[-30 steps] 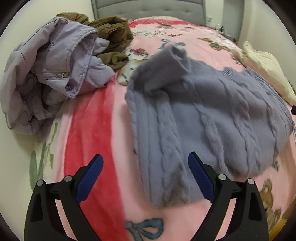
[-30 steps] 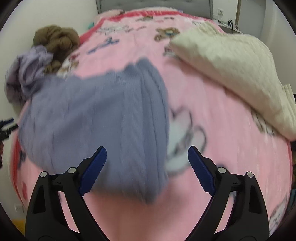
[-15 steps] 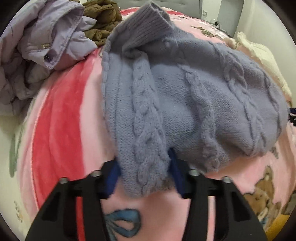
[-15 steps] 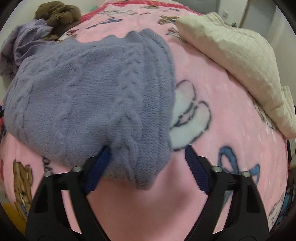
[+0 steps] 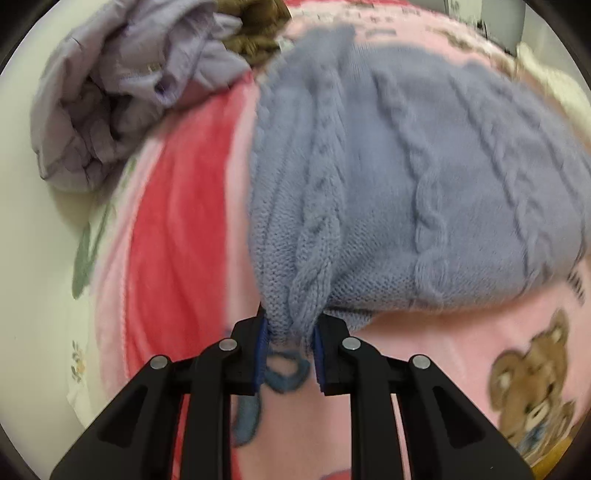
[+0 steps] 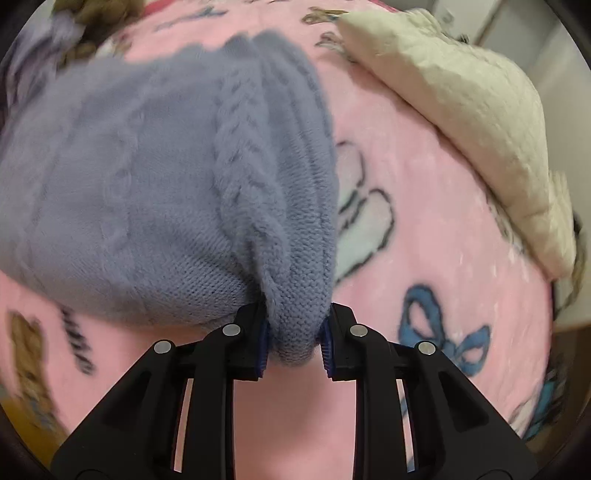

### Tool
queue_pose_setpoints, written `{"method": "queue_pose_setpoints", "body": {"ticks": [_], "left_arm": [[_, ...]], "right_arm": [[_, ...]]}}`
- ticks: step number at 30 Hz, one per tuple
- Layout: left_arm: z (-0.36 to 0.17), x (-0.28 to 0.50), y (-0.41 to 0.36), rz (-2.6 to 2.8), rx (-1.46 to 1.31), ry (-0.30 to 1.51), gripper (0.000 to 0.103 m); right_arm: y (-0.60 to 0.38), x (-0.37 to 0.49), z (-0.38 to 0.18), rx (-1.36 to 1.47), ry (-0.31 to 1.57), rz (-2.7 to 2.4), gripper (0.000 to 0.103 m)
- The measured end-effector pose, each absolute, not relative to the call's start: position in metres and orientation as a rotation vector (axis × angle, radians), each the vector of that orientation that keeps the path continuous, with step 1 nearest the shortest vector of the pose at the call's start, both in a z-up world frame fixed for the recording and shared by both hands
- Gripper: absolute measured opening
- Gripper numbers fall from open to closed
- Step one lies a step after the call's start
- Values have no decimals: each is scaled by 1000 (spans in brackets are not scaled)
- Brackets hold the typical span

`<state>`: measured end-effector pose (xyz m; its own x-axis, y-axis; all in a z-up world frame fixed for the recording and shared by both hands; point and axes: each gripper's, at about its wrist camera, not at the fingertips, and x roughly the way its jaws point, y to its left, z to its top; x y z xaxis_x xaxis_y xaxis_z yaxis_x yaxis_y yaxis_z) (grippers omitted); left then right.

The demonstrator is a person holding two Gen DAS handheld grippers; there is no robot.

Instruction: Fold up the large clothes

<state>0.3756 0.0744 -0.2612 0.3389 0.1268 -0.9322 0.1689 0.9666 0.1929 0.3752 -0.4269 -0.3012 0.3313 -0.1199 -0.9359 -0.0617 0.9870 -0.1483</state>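
Observation:
A blue-grey cable-knit sweater [image 5: 424, 177] lies spread on the pink printed blanket [image 5: 443, 350] of a bed. My left gripper [image 5: 288, 343] is shut on the sweater's near left corner, the knit bunched between the blue pads. In the right wrist view the same sweater [image 6: 147, 192] fills the left half. My right gripper [image 6: 295, 343] is shut on its near right corner, which is bunched between the pads.
A lilac puffer jacket [image 5: 122, 85] and a brown garment [image 5: 255, 33] are heaped at the far left. A cream quilted garment [image 6: 469, 122] lies at the right of the bed. The blanket has a red stripe [image 5: 177, 240] left of the sweater.
Both grippers were open above the sweater's near edge. They moved down onto its two near corners and closed on them; the knit now bunches between the pads.

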Motion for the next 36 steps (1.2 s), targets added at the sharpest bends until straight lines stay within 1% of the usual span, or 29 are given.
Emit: {"method": "queue_pose_setpoints", "body": {"ticks": [3, 4, 5, 6, 7, 8, 9, 10, 11, 12, 13, 14, 15, 16, 18, 19, 21, 23, 26, 28, 29, 31, 33, 36], "left_arm": [[-272, 377, 77, -29, 273, 1242, 20], [-274, 379, 77, -33, 273, 1245, 20], [-275, 383, 78, -45, 273, 1248, 24], [-273, 384, 78, -56, 268, 1246, 26], [-269, 384, 79, -71, 257, 1238, 31], [-262, 381, 79, -91, 248, 1221, 40], [-256, 378, 77, -99, 268, 1206, 47], [-250, 376, 75, -94, 313, 1192, 64], [-242, 371, 73, -89, 367, 1176, 71], [-234, 368, 73, -86, 389, 1157, 74], [-228, 367, 74, -81, 390, 1147, 78], [-219, 366, 76, -72, 381, 1124, 80], [-209, 366, 78, -56, 378, 1092, 81], [-201, 367, 77, -46, 376, 1070, 81], [-179, 378, 74, -42, 336, 995, 81], [-174, 385, 71, -50, 322, 975, 83], [-166, 411, 56, -105, 288, 916, 85], [-167, 443, 37, -133, 309, 878, 85], [-173, 498, 7, -149, 361, 858, 85], [-189, 529, -7, -152, 388, 938, 85], [-200, 544, -11, -149, 394, 979, 85], [-219, 570, -8, -138, 369, 1066, 85], [-240, 590, 1, -109, 311, 1164, 85], [-268, 595, 18, -92, 236, 1243, 85]], "right_arm": [[-427, 380, -310, -138, 1249, -63, 23], [-427, 381, -312, -129, 1257, -64, 26], [-428, 382, -312, -132, 1262, -67, 37], [-427, 381, -309, -134, 1258, -76, 45], [-429, 378, -302, -116, 1253, -75, 56], [-433, 377, -297, -94, 1245, -68, 60], [-435, 374, -290, -68, 1232, -57, 60], [-439, 369, -280, -32, 1218, -36, 60], [-440, 366, -273, -11, 1207, -24, 62], [-443, 364, -265, 7, 1196, -8, 63], [-446, 363, -254, 7, 1171, -2, 67], [-449, 363, -244, 0, 1136, -11, 76], [-450, 366, -234, -1, 1104, -17, 80], [-453, 372, -223, 0, 1065, -29, 81], [-456, 388, -206, 30, 1000, -18, 81], [-457, 398, -203, 42, 971, 0, 81], [-451, 427, -202, 48, 933, 53, 77], [-444, 463, -207, 49, 928, 97, 61], [-429, 522, -229, 76, 971, 141, 51], [-416, 559, -249, 46, 1050, 121, 50], [-412, 570, -259, 25, 1099, 100, 47], [-407, 590, -283, -22, 1205, 21, 46], [-406, 591, -301, -24, 1249, -19, 46], [-406, 582, -324, -69, 1264, -39, 51]]}}
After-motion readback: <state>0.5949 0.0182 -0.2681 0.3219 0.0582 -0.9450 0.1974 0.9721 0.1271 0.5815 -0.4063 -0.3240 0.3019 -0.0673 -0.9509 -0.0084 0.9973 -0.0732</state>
